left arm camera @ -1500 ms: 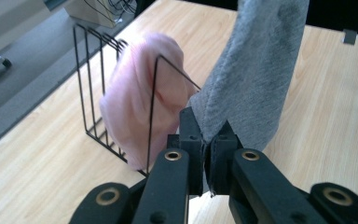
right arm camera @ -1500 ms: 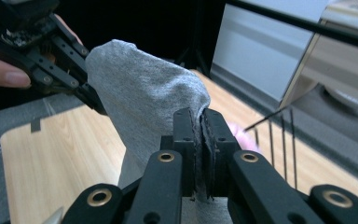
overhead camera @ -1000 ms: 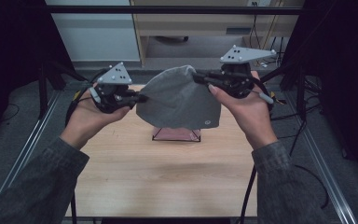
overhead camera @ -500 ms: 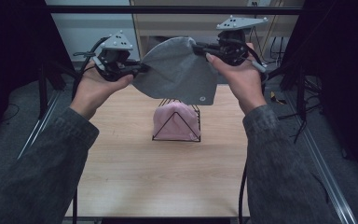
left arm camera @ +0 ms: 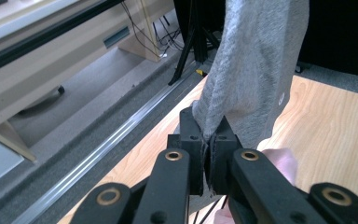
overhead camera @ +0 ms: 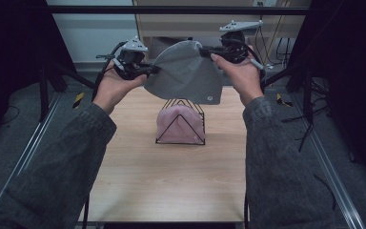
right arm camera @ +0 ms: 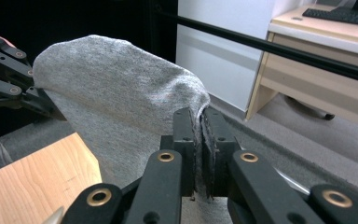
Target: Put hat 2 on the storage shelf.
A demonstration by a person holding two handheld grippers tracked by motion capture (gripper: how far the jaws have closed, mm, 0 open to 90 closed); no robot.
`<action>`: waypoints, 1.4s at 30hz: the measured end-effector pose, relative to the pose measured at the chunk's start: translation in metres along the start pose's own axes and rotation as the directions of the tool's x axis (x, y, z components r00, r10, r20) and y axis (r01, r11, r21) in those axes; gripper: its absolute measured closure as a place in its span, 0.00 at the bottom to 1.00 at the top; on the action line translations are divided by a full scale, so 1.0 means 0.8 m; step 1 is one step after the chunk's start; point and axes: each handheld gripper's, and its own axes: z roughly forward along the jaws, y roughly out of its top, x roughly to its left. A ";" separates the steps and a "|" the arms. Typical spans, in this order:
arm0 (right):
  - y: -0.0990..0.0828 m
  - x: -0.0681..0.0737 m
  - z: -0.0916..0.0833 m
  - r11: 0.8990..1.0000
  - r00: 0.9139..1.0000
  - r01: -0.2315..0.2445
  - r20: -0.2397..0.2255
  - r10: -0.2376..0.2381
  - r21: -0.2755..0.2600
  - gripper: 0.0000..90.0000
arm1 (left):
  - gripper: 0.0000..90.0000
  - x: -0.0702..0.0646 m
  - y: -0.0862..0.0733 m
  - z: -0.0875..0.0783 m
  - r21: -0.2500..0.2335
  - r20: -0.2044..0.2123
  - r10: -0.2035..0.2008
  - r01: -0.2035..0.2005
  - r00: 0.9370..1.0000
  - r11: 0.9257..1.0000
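Overhead, a soft grey knitted beanie hat (overhead camera: 185,71) hangs spread in the air between the two grippers, above the far part of the pale wooden table (overhead camera: 171,181). The left gripper (overhead camera: 148,70) has its jaws closed on the hat's left edge, and the right gripper (overhead camera: 204,48) has its jaws closed on the hat's upper right edge; in both gripper views the grey fabric is pinched flat between the black jaws. The line between the two grips slopes, the right hand (overhead camera: 240,74) holding higher than the left hand (overhead camera: 112,86), so the hat's long axis runs across the table and tilts up toward the right. Its loose lower edge, with a small round badge (overhead camera: 209,98), dangles toward the person.

Directly below the hat, apart from it, stands a black wire triangular rack (overhead camera: 180,125) carrying a pink knitted hat (overhead camera: 178,121). The rack sits midway between the hands, so neither is clearly nearer. Probably the next move is a straight lowering onto the rack.
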 end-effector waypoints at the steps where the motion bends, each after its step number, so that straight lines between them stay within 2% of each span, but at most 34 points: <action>1: -0.001 -0.001 0.003 1.000 1.000 -0.001 0.000 0.001 0.005 0.95 | 0.97 0.002 -0.001 0.002 0.004 -0.006 0.000 0.000 1.000 1.000; 4: -0.004 -0.004 0.012 1.000 1.000 -0.001 0.000 0.001 0.015 0.95 | 0.97 0.006 -0.004 0.008 0.003 -0.009 -0.017 0.017 1.000 1.000; 8: -0.007 -0.008 0.020 1.000 1.000 -0.010 0.008 0.009 0.025 0.95 | 0.97 0.007 -0.006 0.013 0.004 -0.012 -0.012 0.012 1.000 1.000; 11: -0.012 -0.008 0.024 0.999 1.000 -0.008 0.008 0.008 0.040 0.95 | 0.97 0.009 -0.014 0.020 0.022 -0.009 -0.017 0.017 1.000 1.000; 17: -0.018 -0.007 0.030 0.999 1.000 0.000 0.006 0.000 0.055 0.95 | 0.97 0.010 -0.028 0.029 0.028 0.003 -0.037 0.037 0.999 0.999; 25: -0.036 -0.008 0.038 0.997 1.000 -0.012 0.000 0.013 0.081 0.95 | 0.97 0.009 -0.040 0.040 0.050 0.010 -0.042 0.041 0.999 0.998; 34: -0.053 -0.009 0.036 0.995 1.000 -0.029 -0.003 0.029 0.092 0.95 | 0.97 0.006 -0.046 0.046 0.060 0.015 -0.042 0.041 0.999 0.997; 42: -0.070 -0.006 0.039 0.994 0.999 -0.029 -0.014 0.031 0.109 0.95 | 0.97 0.004 -0.057 0.053 0.091 0.014 -0.044 0.043 0.999 0.995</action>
